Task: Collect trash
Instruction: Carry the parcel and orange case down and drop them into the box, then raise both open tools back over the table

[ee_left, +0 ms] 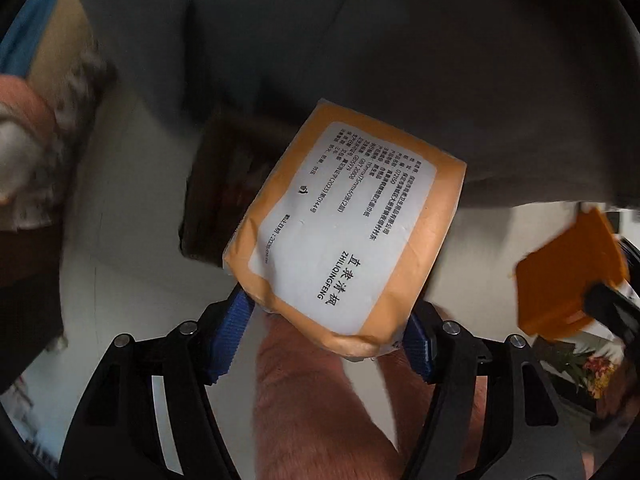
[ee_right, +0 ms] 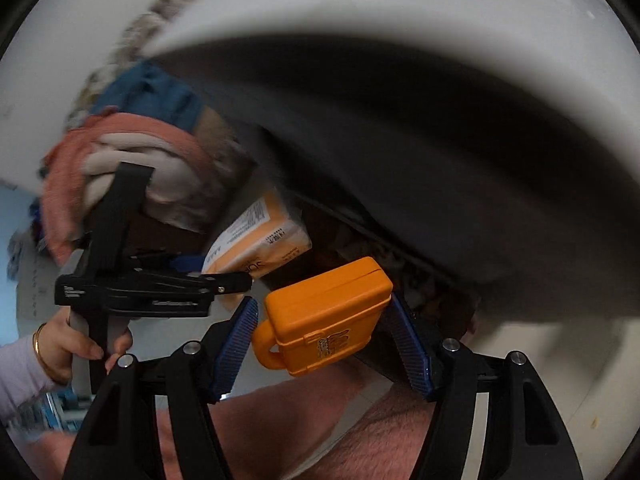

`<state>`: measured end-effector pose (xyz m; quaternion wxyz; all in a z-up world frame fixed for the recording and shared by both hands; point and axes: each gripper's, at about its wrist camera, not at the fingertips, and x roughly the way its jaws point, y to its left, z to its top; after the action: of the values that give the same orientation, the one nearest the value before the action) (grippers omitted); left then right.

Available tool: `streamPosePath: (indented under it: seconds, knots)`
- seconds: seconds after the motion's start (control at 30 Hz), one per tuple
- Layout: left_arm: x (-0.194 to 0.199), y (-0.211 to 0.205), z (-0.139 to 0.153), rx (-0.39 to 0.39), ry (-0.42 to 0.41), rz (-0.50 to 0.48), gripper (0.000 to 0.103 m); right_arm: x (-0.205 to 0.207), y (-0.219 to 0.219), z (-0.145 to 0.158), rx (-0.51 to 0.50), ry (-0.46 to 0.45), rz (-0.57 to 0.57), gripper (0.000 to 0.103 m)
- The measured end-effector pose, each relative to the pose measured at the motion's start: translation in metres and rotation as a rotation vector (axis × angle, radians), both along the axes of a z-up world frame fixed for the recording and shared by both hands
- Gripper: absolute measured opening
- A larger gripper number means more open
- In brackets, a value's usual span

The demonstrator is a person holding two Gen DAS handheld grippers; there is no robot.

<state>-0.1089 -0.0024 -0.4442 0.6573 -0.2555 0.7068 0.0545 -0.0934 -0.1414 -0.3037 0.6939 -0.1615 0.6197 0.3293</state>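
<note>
Above dark bin: left tool clamps tissue pack; right tool clamps orange box.

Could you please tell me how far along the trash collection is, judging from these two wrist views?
Both pickups look done. The left hand-held gripper is shut on the orange tissue pack, and the right hand-held gripper is shut on the orange plastic case. Both items are held in the air. Still left is dropping them off; no clear trash bin shows in these blurred views.
</note>
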Motion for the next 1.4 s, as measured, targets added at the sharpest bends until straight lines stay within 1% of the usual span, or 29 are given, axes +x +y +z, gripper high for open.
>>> streamPosePath:
  seconds: [0.03, 0.07, 0.1, 0.13, 0.17, 0.23, 0.27, 0.3, 0.37, 0.53, 0.67, 0.73, 0.77, 0.8, 0.83, 0.87, 0.9, 0.93, 0.97, 1.0, 1.03, 1.1, 1.17, 1.2, 1.23, 1.3, 1.33, 1.37, 1.4]
  knots:
    - [0.005, -0.002, -0.028, -0.005, 0.050, -0.016, 0.069, 0.003, -0.002, -0.018, -0.020, 0.012, -0.024, 0.067]
    - [0.009, -0.003, -0.049, -0.011, 0.092, -0.030, 0.072, 0.008, -0.005, -0.042, -0.054, 0.023, -0.053, 0.088]
    - [0.013, -0.003, -0.068, -0.012, 0.129, -0.037, 0.077, 0.012, -0.009, -0.064, -0.088, 0.035, -0.077, 0.098]
    - [0.019, -0.004, -0.089, -0.011, 0.173, -0.057, 0.079, 0.014, -0.012, -0.083, -0.132, 0.041, -0.098, 0.096]
    - [0.022, -0.005, -0.101, -0.004, 0.210, -0.074, 0.083, 0.017, -0.015, -0.106, -0.191, 0.065, -0.117, 0.097]
    - [0.028, -0.004, -0.130, -0.012, 0.323, -0.090, 0.084, 0.021, -0.021, -0.138, -0.248, 0.159, -0.143, 0.097]
    - [0.029, -0.003, -0.135, -0.010, 0.341, -0.085, 0.084, 0.021, -0.026, -0.147, -0.275, 0.170, -0.163, 0.097]
    - [0.031, -0.002, -0.134, 0.001, 0.337, -0.083, 0.084, 0.020, -0.030, -0.148, -0.272, 0.167, -0.169, 0.097]
    - [0.031, 0.001, -0.123, 0.025, 0.310, -0.080, 0.084, 0.014, -0.036, -0.142, -0.262, 0.153, -0.172, 0.097]
    - [0.019, -0.005, -0.077, 0.071, 0.259, -0.094, 0.084, 0.011, -0.031, -0.114, -0.233, 0.151, -0.180, 0.097]
    - [0.009, -0.008, -0.043, 0.094, 0.229, -0.091, 0.084, 0.013, -0.019, -0.078, -0.215, 0.125, -0.152, 0.097]
    - [0.006, -0.010, -0.014, 0.096, 0.189, -0.079, 0.084, 0.012, -0.015, -0.056, -0.197, 0.115, -0.137, 0.097]
    - [0.006, -0.011, -0.002, 0.098, 0.170, -0.078, 0.084, 0.011, -0.012, -0.038, -0.177, 0.098, -0.118, 0.097]
    - [0.007, -0.013, 0.023, 0.116, 0.136, -0.082, 0.084, 0.012, -0.010, -0.018, -0.156, 0.083, -0.098, 0.098]
    - [0.010, -0.015, 0.033, 0.128, 0.117, -0.089, 0.084, 0.012, -0.008, -0.004, -0.138, 0.069, -0.083, 0.097]
    - [0.011, -0.016, 0.053, 0.144, 0.100, -0.097, 0.084, 0.010, -0.004, 0.024, -0.103, 0.044, -0.060, 0.098]
    - [0.016, -0.017, 0.080, 0.162, 0.073, -0.100, 0.084, 0.011, -0.002, 0.046, -0.067, 0.024, -0.040, 0.097]
    - [0.020, -0.017, 0.094, 0.168, 0.047, -0.099, 0.084, 0.012, -0.001, 0.064, -0.041, 0.007, -0.028, 0.098]
    - [0.026, -0.017, 0.115, 0.185, 0.009, -0.098, 0.084, 0.015, -0.001, 0.088, -0.003, -0.022, -0.019, 0.098]
    - [0.035, -0.018, 0.141, 0.228, -0.036, -0.099, 0.084, 0.018, -0.002, 0.108, 0.035, -0.047, -0.017, 0.098]
    - [0.041, -0.019, 0.160, 0.263, -0.074, -0.101, 0.084, 0.026, -0.004, 0.131, 0.074, -0.082, -0.023, 0.098]
    - [0.058, -0.021, 0.193, 0.308, -0.151, -0.106, 0.084, 0.042, -0.010, 0.160, 0.107, -0.149, -0.041, 0.098]
    - [0.077, -0.024, 0.223, 0.322, -0.233, -0.099, 0.086, 0.062, -0.015, 0.183, 0.129, -0.222, -0.057, 0.098]
    - [0.089, -0.026, 0.240, 0.328, -0.282, -0.089, 0.090, 0.076, -0.018, 0.193, 0.136, -0.265, -0.060, 0.098]
    - [0.098, -0.031, 0.247, 0.329, -0.310, -0.082, 0.090, 0.085, -0.019, 0.197, 0.135, -0.291, -0.065, 0.097]
    - [0.118, -0.040, 0.266, 0.320, -0.370, -0.071, 0.090, 0.122, -0.024, 0.209, 0.160, -0.319, -0.084, 0.096]
    - [0.127, -0.046, 0.272, 0.304, -0.404, -0.068, 0.090, 0.133, -0.025, 0.212, 0.167, -0.333, -0.094, 0.096]
    - [0.141, -0.052, 0.277, 0.290, -0.438, -0.059, 0.090, 0.155, -0.027, 0.213, 0.182, -0.348, -0.108, 0.096]
    - [0.149, -0.056, 0.279, 0.292, -0.450, -0.052, 0.091, 0.175, -0.028, 0.215, 0.196, -0.345, -0.111, 0.096]
